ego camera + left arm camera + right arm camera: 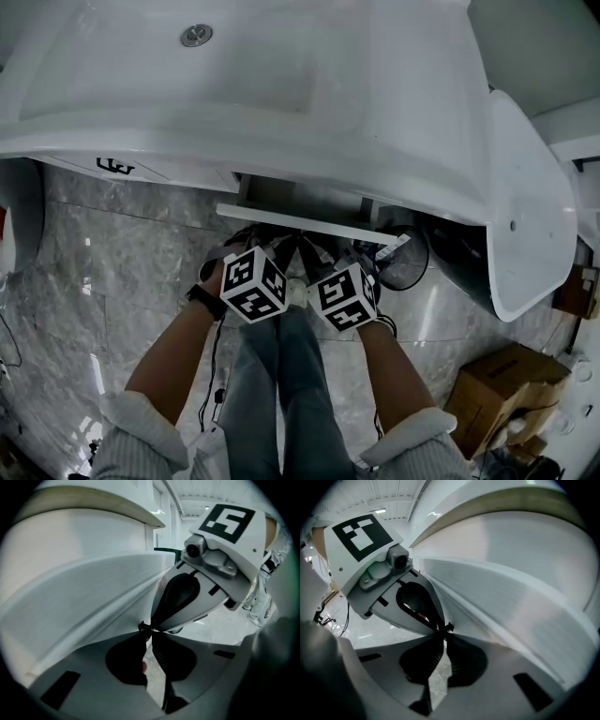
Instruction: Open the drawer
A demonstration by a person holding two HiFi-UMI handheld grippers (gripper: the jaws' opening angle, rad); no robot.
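Drawer (309, 226) stands a little way out from under the white washbasin (281, 141), its thin white front panel showing as a pale strip with a dark gap behind it. What lies inside the drawer cannot be seen.

Both tools meet at the middle of the drawer's front edge, on the person's side of it. The left tool (147, 631) has its jaws drawn together at the tips, which pinch the drawer's thin edge; only a narrow wedge of floor shows between the jaws further back. The right tool (440, 632) is closed the same way on the same edge, so that the two pairs of tips touch at one spot, where a small dark piece sits. In the left gripper view the drawer front sweeps off to the left of the tips; in the right gripper view it sweeps off to the right.

Above the drawer, the washbasin's bowl shows a metal drain (196, 35). Below the drawer lies a grey marble floor (122, 262), where the person's legs (281, 394) stand. Well to the right of the drawer, on the floor, sits a cardboard box (502, 384).
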